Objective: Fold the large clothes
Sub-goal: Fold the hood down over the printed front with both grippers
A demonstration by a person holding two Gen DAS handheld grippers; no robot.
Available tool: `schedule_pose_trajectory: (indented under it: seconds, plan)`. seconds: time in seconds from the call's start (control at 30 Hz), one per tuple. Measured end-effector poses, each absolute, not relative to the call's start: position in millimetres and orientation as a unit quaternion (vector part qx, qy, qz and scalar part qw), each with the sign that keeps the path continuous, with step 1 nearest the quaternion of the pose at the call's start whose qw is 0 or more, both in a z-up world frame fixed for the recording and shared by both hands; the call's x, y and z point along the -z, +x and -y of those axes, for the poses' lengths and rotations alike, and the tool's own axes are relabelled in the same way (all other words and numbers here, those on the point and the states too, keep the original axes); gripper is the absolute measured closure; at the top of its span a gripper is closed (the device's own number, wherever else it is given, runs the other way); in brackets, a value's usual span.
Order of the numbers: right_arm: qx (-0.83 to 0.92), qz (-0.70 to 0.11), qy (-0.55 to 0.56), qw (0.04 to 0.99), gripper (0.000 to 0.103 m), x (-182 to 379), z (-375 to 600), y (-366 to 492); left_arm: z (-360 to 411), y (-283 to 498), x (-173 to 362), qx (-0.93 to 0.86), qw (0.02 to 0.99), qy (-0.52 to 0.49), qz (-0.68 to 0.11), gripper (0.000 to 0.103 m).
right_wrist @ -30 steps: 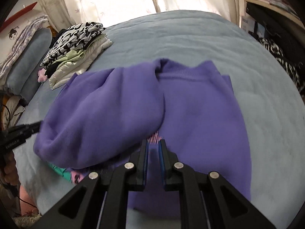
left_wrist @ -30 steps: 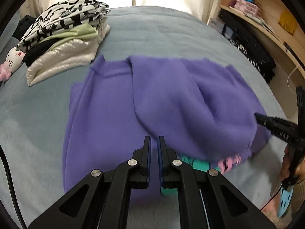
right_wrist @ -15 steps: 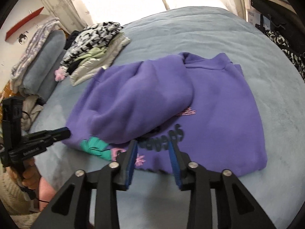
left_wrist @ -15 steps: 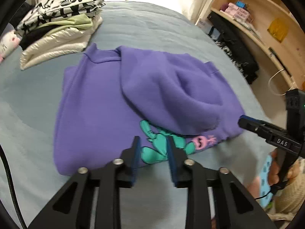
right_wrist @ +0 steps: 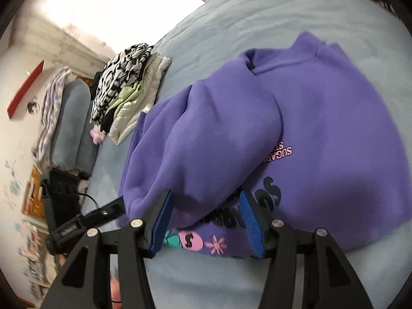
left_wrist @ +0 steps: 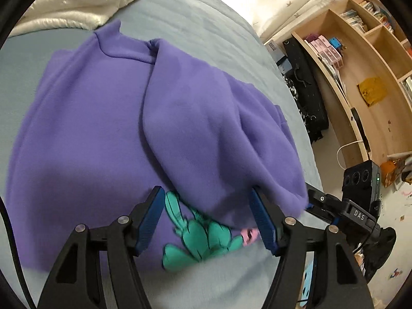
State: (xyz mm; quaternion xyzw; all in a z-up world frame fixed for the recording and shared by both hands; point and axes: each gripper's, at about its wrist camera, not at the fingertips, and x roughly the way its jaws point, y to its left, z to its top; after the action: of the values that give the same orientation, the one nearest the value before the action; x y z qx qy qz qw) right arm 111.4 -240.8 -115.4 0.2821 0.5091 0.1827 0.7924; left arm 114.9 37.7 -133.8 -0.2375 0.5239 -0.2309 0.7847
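**Both tongs let go of the purple sweatshirt**

Since a second ago both pairs of tongs have gone from pinched together to spread apart, and the cameras have tipped closer over the hem. Left tongs [left_wrist: 207, 216] have just been opening, jaws wide with nothing pinched, hanging over the teal print. Right tongs [right_wrist: 206, 221] same deal, just been opening, hovering over the pink print at the hem. Purple sweatshirt [left_wrist: 90, 134] lies flat on the blue-grey bed [left_wrist: 185, 18], one sleeve [left_wrist: 206, 139] folded across its front. Pile of folded clothes [right_wrist: 123, 90] sits near the collar end.
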Motion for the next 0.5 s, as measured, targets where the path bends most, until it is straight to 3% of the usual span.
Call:
schedule_pose_trajectory:
  seconds: [0.23,0.3,0.33,0.37,0.4,0.43,0.5]
  plan:
    - [-0.193,-0.506,0.315,0.78,0.049,139,239,134,-26,138,152,0.255,0.783,-0.262,-0.502,0.036]
    - [-0.192,-0.495,0.317,0.786,0.049,141,237,137,-21,143,150,0.253,0.787,-0.273,-0.491,0.04]
    - [-0.191,-0.491,0.315,0.789,0.05,141,237,138,-19,143,149,0.248,0.792,-0.272,-0.487,0.047]
    - [-0.186,-0.487,0.308,0.796,0.054,139,236,139,-15,143,144,0.24,0.801,-0.267,-0.478,0.068]
    - [-0.186,-0.479,0.291,0.807,0.063,134,232,139,-12,144,139,0.233,0.808,-0.259,-0.475,0.083]
    - [-0.18,-0.473,0.269,0.82,0.086,128,228,139,-9,144,134,0.219,0.815,-0.247,-0.476,0.085]
    - [-0.164,-0.457,0.254,0.837,0.09,116,229,135,-7,144,126,0.197,0.824,-0.234,-0.477,0.091]
